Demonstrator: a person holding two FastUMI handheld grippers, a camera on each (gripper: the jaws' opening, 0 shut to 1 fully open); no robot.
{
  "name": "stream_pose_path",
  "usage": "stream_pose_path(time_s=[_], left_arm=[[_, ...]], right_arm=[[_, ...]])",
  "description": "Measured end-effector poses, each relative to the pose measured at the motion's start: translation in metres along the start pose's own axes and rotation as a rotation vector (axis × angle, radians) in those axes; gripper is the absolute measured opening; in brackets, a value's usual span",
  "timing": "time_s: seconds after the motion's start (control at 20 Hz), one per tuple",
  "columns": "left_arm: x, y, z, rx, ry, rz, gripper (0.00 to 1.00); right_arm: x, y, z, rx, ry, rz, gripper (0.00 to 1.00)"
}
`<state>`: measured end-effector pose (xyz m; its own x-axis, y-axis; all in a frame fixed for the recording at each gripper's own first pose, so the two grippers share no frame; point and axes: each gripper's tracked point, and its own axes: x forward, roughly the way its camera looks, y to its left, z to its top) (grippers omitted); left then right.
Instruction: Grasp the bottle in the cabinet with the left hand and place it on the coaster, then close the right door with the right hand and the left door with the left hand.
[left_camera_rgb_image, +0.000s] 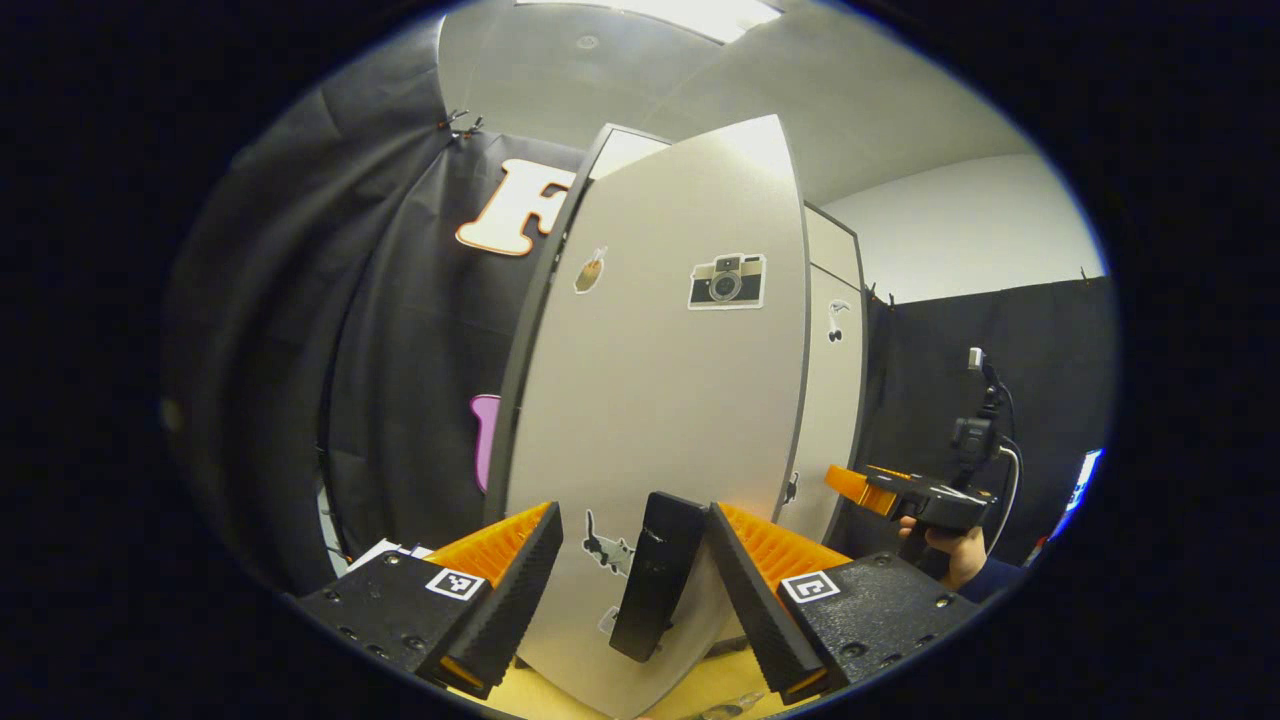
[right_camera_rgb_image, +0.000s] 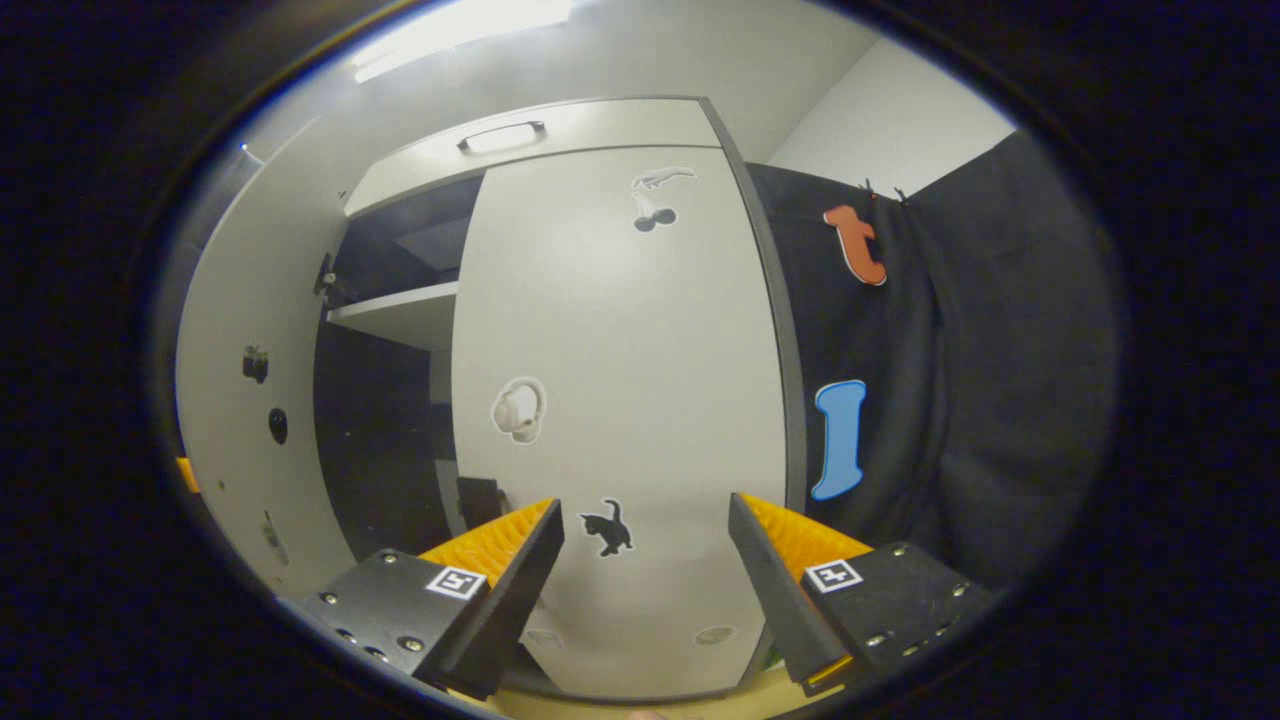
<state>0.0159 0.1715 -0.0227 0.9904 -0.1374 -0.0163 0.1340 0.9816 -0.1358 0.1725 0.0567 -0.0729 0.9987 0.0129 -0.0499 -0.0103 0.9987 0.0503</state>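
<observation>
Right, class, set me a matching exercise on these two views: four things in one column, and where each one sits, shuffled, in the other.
Things
1. camera sticker
2. black handle
3. shelf
4. right tool

Places
A. inside the cabinet, seen past the open left door
B. held in a hand, near the right door
C. upper part of the left door's front
D. between the open fingers of the left tool

Pairs: 1-C, 2-D, 3-A, 4-B

A ceiling light (left_camera_rgb_image: 690, 12) glows above a white wall (left_camera_rgb_image: 960, 220).
</observation>
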Motion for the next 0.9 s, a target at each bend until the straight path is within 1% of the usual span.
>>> stream_pose_path(time_s=[0.05, 0.1, 0.15, 0.2, 0.25, 0.4, 0.55, 0.6, 0.65, 0.7, 0.75, 0.8, 0.9], left_arm=[[0.007, -0.004, -0.002, -0.010, 0.002, -0.009, 0.87], [0.014, -0.007, -0.006, -0.019, 0.008, -0.012, 0.87], [0.021, -0.007, -0.009, -0.020, 0.014, -0.007, 0.93], [0.028, -0.011, -0.011, -0.023, 0.020, -0.020, 0.98], [0.036, -0.017, -0.014, -0.018, 0.029, -0.029, 0.99], [0.053, -0.027, -0.015, 0.027, 0.040, -0.043, 0.99], [0.067, -0.034, -0.018, 0.051, 0.053, -0.056, 0.99], [0.070, -0.034, -0.019, 0.057, 0.056, -0.059, 0.99], [0.073, -0.036, -0.021, 0.057, 0.058, -0.065, 0.99], [0.076, -0.037, -0.023, 0.056, 0.060, -0.068, 1.00], [0.080, -0.038, -0.024, 0.054, 0.061, -0.070, 1.00], [0.083, -0.039, -0.025, 0.052, 0.062, -0.073, 1.00], [0.090, -0.041, -0.027, 0.053, 0.064, -0.079, 1.00]], right_arm=[[-0.002, -0.005, 0.001, -0.006, 0.000, -0.006, 1.00], [-0.006, -0.011, 0.002, -0.013, -0.002, -0.016, 0.97], [-0.008, -0.018, 0.003, -0.023, -0.004, -0.027, 0.97], [-0.012, -0.025, 0.004, -0.032, -0.006, -0.040, 1.00], [-0.014, -0.032, 0.004, -0.040, -0.008, -0.053, 1.00], [-0.023, -0.053, 0.004, -0.049, -0.003, -0.088, 1.00], [-0.031, -0.072, 0.003, -0.047, 0.002, -0.120, 1.00], [-0.034, -0.079, 0.002, -0.049, 0.003, -0.132, 0.97], [-0.035, -0.086, 0.002, -0.051, 0.005, -0.144, 0.97], [-0.038, -0.092, 0.001, -0.052, 0.007, -0.154, 1.00], [-0.040, -0.098, 0.001, -0.050, 0.009, -0.164, 0.97], [-0.041, -0.103, -0.001, -0.048, 0.012, -0.173, 1.00], [-0.045, -0.114, -0.003, -0.049, 0.017, -0.191, 1.00]])
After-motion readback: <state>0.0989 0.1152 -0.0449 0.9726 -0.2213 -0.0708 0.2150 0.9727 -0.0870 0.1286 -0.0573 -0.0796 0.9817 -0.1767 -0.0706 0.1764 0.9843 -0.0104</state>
